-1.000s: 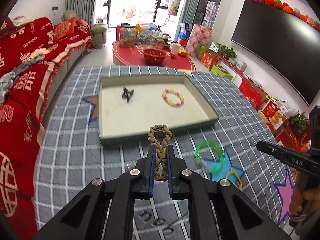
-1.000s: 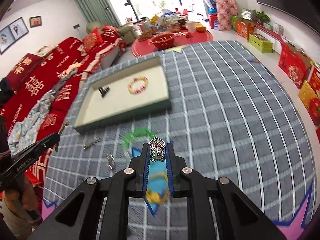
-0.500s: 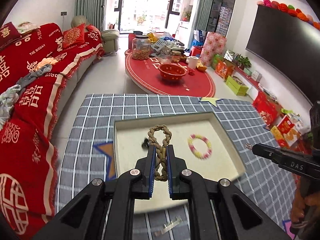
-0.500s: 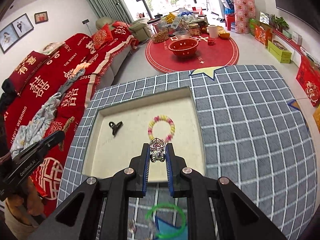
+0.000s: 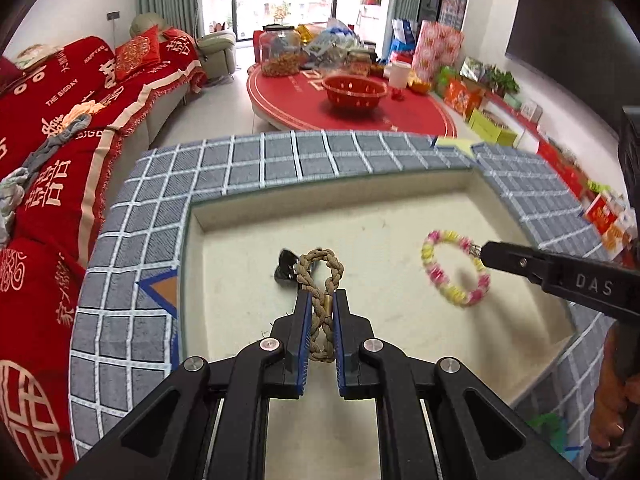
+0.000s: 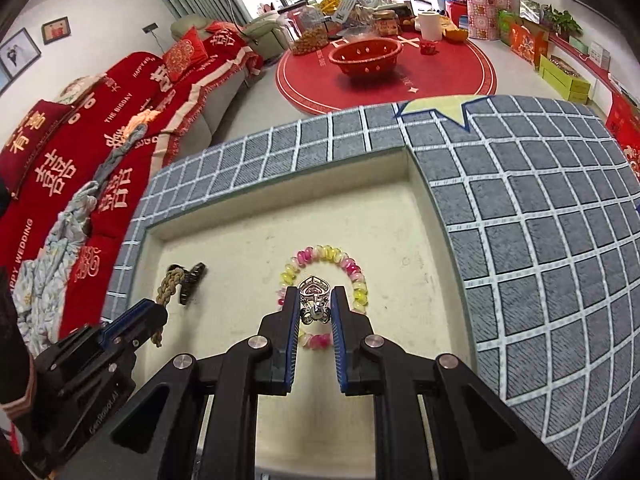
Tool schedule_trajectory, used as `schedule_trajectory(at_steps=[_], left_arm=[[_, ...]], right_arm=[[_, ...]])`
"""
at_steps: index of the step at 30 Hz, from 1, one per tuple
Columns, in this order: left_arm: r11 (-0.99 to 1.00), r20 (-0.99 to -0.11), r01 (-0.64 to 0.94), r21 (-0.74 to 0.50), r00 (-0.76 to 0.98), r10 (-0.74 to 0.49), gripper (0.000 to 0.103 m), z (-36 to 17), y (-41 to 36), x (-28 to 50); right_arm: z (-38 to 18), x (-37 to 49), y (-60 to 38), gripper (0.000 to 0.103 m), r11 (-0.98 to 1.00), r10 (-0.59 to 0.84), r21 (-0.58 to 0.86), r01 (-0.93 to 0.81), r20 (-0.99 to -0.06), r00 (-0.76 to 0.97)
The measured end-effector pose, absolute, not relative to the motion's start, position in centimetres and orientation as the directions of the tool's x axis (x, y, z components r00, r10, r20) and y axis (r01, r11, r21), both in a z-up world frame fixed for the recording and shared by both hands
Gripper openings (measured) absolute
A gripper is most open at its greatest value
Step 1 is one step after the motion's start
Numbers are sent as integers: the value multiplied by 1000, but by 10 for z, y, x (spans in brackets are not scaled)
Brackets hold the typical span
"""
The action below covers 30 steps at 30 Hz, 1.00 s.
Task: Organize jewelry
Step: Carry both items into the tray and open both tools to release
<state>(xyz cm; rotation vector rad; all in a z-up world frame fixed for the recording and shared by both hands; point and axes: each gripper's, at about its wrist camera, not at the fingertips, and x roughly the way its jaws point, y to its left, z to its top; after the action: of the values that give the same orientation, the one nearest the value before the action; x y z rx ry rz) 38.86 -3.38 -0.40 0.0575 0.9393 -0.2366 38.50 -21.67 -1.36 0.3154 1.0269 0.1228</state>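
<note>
Braided bracelet [image 5: 320, 300] and ring [image 6: 315, 300] hang inside tray rim [image 6: 280, 178].

"DAS" stands in pale letters on the side of the right claw [image 5: 478, 250] where it reaches into the left wrist view. The red sofa cover [image 6: 120, 96] carries "THE BIGDAY", "HAPPY WEDDING" and large double-happiness characters. The left claw [image 6: 158, 322] bears small print on its body, roughly "GenRobot.AI", hard to read.

One tray [image 6: 280, 216], one beaded bracelet [image 6: 352, 270], one braided bracelet [image 5: 320, 280], one heart ring [image 6: 315, 298], one black clip [image 6: 192, 282], two tongs [image 5: 320, 300].
</note>
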Motion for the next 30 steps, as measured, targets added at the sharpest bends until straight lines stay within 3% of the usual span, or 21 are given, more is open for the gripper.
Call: schedule_trajectory(at_steps=[14, 15, 17, 18, 23, 26, 28, 29, 30], left_arm=[[971, -822, 219, 92, 567, -50, 24, -25, -47, 382], [971, -824, 219, 101, 565, -41, 24, -25, -48, 381], [971, -822, 213, 108, 569, -33, 24, -23, -49, 379], [972, -820, 211, 106, 571, -35, 24, -22, -49, 379], [972, -812, 213, 98, 582, -45, 24, -16, -50, 376], [972, -810, 216, 90, 584, -54, 25, -14, -49, 375], [973, -812, 213, 89, 581, -53, 72, -13, -49, 375], [975, -806, 203, 89, 589, -49, 103, -12, -48, 374], [979, -780, 184, 87, 624, -48, 103, -7, -46, 369]], right_arm=[[-33, 386, -211, 18, 965, 194, 254, 56, -847, 494], [-32, 386, -211, 21, 964, 201, 259, 53, -848, 490], [-31, 386, -212, 37, 957, 224, 285, 53, -844, 487], [-30, 385, -213, 51, 954, 228, 293, 60, -842, 490], [-21, 379, -219, 55, 930, 283, 362, 58, -811, 512], [-11, 374, -221, 65, 920, 306, 390, 49, -789, 533], [-5, 371, -220, 67, 912, 319, 407, 44, -775, 546], [-2, 368, -221, 67, 909, 323, 414, 45, -770, 551], [0, 366, -222, 67, 906, 325, 421, 49, -765, 557]])
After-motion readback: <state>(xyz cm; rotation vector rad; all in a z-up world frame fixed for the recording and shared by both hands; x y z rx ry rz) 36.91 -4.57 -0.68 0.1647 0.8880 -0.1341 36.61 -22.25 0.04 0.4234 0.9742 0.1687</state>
